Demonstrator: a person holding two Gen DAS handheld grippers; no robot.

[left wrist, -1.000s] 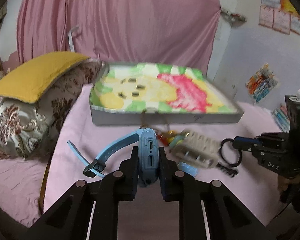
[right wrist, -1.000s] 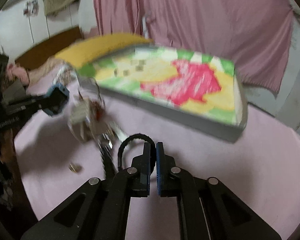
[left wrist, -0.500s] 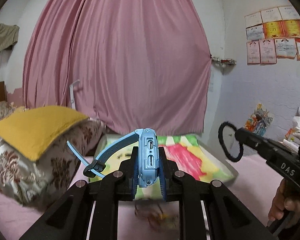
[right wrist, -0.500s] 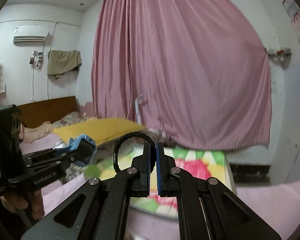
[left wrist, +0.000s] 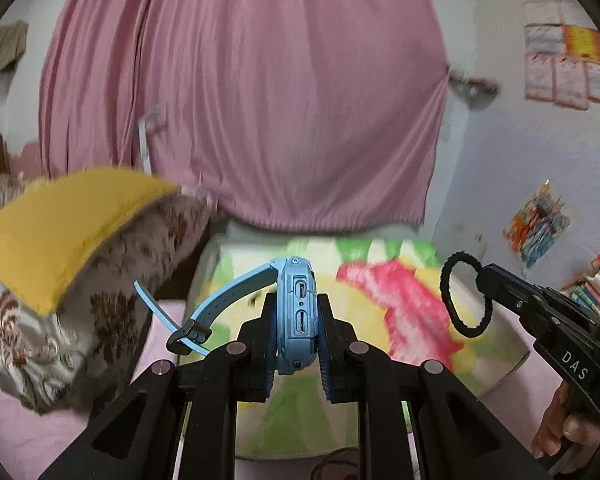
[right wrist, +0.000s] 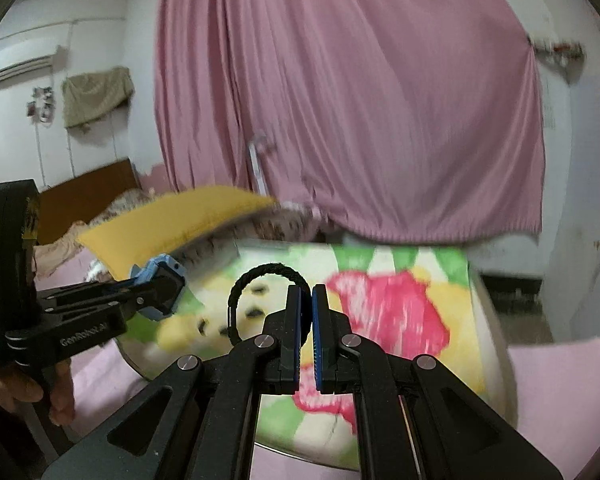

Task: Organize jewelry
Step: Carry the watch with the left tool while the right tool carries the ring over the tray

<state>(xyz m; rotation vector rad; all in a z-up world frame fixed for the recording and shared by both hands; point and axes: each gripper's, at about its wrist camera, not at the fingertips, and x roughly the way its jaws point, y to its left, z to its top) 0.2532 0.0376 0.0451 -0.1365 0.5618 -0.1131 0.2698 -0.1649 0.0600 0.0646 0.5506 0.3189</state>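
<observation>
My left gripper [left wrist: 297,316] is shut on a light blue smartwatch [left wrist: 296,312], its strap hanging off to the left. It also shows in the right wrist view [right wrist: 160,280]. My right gripper [right wrist: 306,300] is shut on a black braided hair tie [right wrist: 260,280], which sticks up left of the fingers. The tie also shows at the right of the left wrist view [left wrist: 460,296]. Both grippers are held in the air above a box with a colourful cartoon lid [left wrist: 380,300], seen in the right wrist view too [right wrist: 400,300].
The box lies on a pink bedsheet [right wrist: 560,380]. A yellow pillow [left wrist: 60,220] on a floral cushion [left wrist: 100,292] sits at the left. A pink curtain [left wrist: 260,100] hangs behind. A white wall with posters [left wrist: 560,72] is at the right.
Both grippers lifted away from the jewelry pile on the bed, carrying the watch and the hair tie. They now hover lower over the colourful box than half a second ago.
</observation>
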